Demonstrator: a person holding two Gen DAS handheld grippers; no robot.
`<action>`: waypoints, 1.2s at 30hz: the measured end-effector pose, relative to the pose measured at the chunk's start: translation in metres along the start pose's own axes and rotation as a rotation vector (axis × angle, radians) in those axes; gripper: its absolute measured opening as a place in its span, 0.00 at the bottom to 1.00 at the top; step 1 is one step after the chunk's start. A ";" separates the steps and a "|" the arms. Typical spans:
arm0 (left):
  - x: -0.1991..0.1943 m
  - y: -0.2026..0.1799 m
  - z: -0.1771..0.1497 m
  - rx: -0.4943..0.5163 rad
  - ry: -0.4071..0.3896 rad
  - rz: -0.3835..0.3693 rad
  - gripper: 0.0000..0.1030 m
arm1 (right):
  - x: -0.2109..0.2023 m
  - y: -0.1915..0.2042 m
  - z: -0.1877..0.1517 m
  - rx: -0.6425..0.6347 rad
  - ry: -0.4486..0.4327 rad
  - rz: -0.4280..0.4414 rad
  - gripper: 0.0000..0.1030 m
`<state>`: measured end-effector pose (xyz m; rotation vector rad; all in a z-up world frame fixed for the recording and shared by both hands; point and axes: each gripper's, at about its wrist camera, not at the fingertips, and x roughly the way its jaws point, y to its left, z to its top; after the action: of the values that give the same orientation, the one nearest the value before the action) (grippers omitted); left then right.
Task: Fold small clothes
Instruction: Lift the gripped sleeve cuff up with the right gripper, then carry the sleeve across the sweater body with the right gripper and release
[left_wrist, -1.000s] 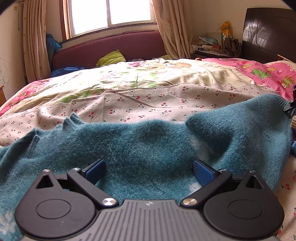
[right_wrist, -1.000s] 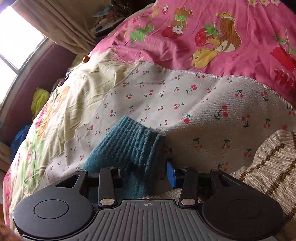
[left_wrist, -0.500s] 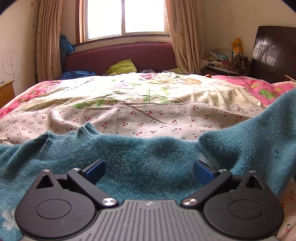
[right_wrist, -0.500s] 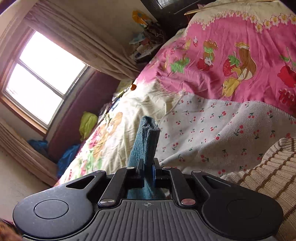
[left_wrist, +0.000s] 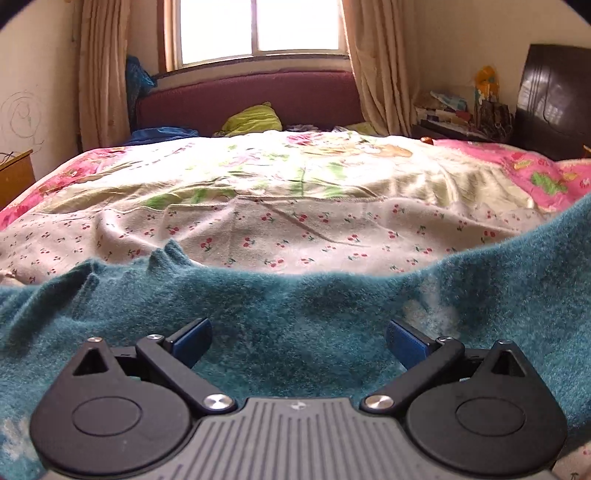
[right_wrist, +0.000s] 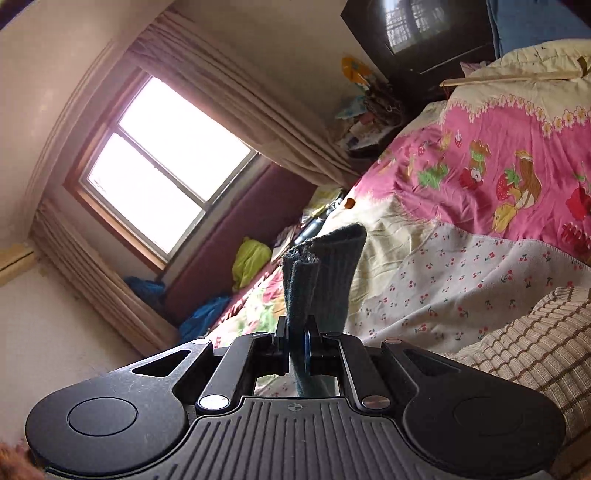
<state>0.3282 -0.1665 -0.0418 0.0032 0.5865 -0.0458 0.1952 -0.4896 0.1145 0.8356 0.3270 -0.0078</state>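
A fuzzy teal sweater (left_wrist: 295, 306) lies spread on the bed across the bottom of the left wrist view, rising at the right edge. My left gripper (left_wrist: 297, 338) is open, low over the sweater's body, with its blue pads (left_wrist: 192, 338) wide apart. My right gripper (right_wrist: 297, 338) is shut on the sweater's ribbed cuff (right_wrist: 321, 273), which stands up between the fingers, lifted above the bed.
The bed has a cherry-print blanket (left_wrist: 295, 236) and a pink cartoon quilt (right_wrist: 498, 177). A beige striped knit (right_wrist: 524, 350) lies at the right. A maroon headboard (left_wrist: 251, 96), window, curtains and a cluttered nightstand (left_wrist: 454, 114) stand beyond.
My right gripper closed on the teal cuff and lifted it, tilting upward. The sweater's right side rose in the left wrist view. My left gripper stayed open, tilting up slightly.
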 end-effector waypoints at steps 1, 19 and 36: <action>0.000 0.005 0.002 -0.027 -0.009 0.005 1.00 | -0.002 0.007 -0.001 -0.011 -0.001 0.011 0.08; 0.044 0.013 0.005 -0.011 0.150 -0.061 1.00 | 0.005 0.155 -0.094 -0.247 0.297 0.310 0.08; 0.027 0.103 0.010 -0.136 0.184 -0.250 0.96 | 0.054 0.218 -0.187 -0.242 0.498 0.383 0.08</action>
<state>0.3606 -0.0653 -0.0493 -0.1998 0.7709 -0.2503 0.2233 -0.1997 0.1401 0.6393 0.6163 0.5947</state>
